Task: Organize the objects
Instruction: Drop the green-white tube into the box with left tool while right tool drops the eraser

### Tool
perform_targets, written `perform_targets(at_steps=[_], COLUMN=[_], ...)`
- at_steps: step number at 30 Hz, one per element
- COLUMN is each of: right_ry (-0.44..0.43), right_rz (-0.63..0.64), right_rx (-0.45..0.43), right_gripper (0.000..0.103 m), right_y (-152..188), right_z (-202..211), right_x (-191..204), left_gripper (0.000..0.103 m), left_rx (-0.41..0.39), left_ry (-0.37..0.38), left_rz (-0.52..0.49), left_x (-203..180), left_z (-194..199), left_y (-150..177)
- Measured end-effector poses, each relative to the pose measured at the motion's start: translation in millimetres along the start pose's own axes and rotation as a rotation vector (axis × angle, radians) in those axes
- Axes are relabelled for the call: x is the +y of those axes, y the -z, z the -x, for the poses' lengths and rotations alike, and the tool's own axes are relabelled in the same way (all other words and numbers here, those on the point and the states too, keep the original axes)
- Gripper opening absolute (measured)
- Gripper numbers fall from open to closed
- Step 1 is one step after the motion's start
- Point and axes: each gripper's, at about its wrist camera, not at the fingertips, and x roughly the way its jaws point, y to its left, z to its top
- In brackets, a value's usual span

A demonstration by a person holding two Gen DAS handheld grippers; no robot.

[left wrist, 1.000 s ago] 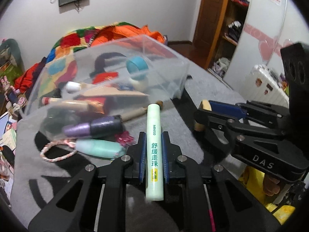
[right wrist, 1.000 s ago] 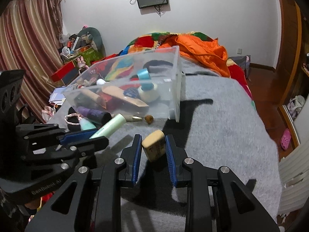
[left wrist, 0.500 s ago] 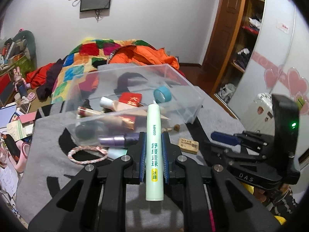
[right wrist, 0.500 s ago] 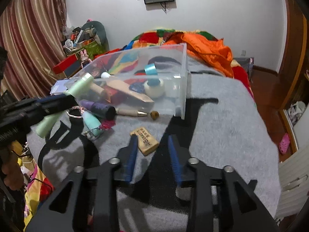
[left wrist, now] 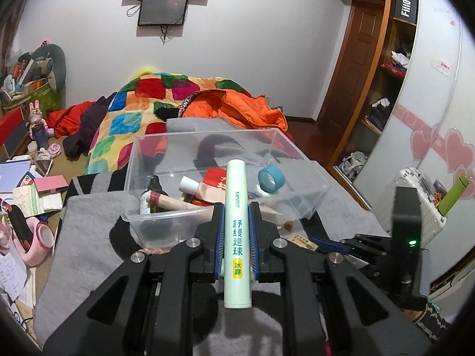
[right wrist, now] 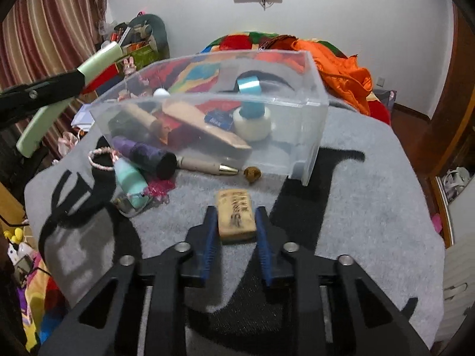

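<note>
My left gripper (left wrist: pixel 236 212) is shut on a pale green tube (left wrist: pixel 236 184) and holds it in the air above the near wall of a clear plastic box (left wrist: pixel 166 222). In the right wrist view that tube (right wrist: pixel 98 62) shows at the upper left, level with the box rim (right wrist: pixel 207 101). A small wooden block (right wrist: pixel 234 204) with dark lettering lies on the grey blanket. My right gripper (right wrist: pixel 236 209) straddles it, its jaws closing with the blue pads against the block's two sides. The box holds tape rolls, a red packet and wooden sticks.
In front of the box lie a purple cylinder (right wrist: pixel 145 155), a mint bottle (right wrist: pixel 130 181), a pen (right wrist: pixel 207 167), a braided bracelet (right wrist: pixel 99 157) and a small brown lump (right wrist: pixel 252 174). A colourful quilt and an orange jacket (left wrist: pixel 237 106) lie behind it. Clutter covers the floor at left.
The left gripper has risen with the tube, from in front of the box to above its near wall. The right gripper set the block down, opened, then closed around it again.
</note>
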Motion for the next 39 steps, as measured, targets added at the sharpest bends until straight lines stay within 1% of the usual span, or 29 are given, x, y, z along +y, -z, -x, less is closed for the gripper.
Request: perform_targets(at_steps=[4, 8, 11, 14, 18, 24, 30, 35, 39], right_ry=[-0.011, -0.033, -0.044, -0.046, -0.043, -0.035, -0.068, -0.078, -0.068], right_rz=[-0.035, -0.059, -0.054, -0.034, -0.015, -0.042, -0.059, -0.029, -0.009], right_rx=[-0.059, -0.149, -0.198, -0.224, -0.228, -0.170, -0.134, -0.118, -0.114], right_gripper=[0.022, 0.022, 0.022, 0.022, 0.022, 0.022, 0.022, 0.022, 0.022], right_y=[-9.3, -22.9, -35.4, -47.2, -61.0, -78.5, -86.6, -91.8, -93.1], right_z=[19.5, 43.9, 56.1, 60.4, 50.4, 19.2, -1.1, -12.5, -17.4], right_x=[-2.7, -1.8, 2.0, 9.7, 13.3, 9.4, 11.6, 22.6, 27.6], left_gripper=[0.015, 0.015, 0.015, 0.015, 0.015, 0.015, 0.015, 0.015, 0.015], left_rx=[-0.006, -0.017, -0.021, -0.029, -0.027, 0.008, 0.054, 0.071, 0.085], left_ry=[-0.001, -0.005, -0.015, -0.020, -0.031, -0.038, -0.047, -0.016, -0.015], left_rz=[0.006, 0.008, 0.009, 0.014, 0.028, 0.066, 0.078, 0.106, 0.092], left_x=[4.4, 6.9, 8.3, 10.7, 19.2, 36.1, 46.1, 52.1, 47.4], left_z=[-1.5, -3.0, -5.6, -8.1, -15.1, -33.7, -54.2, -64.8, -73.4], left_y=[-3.4, -8.1, -12.5, -17.4, -22.0, -22.2, -21.2, -22.7, -25.6])
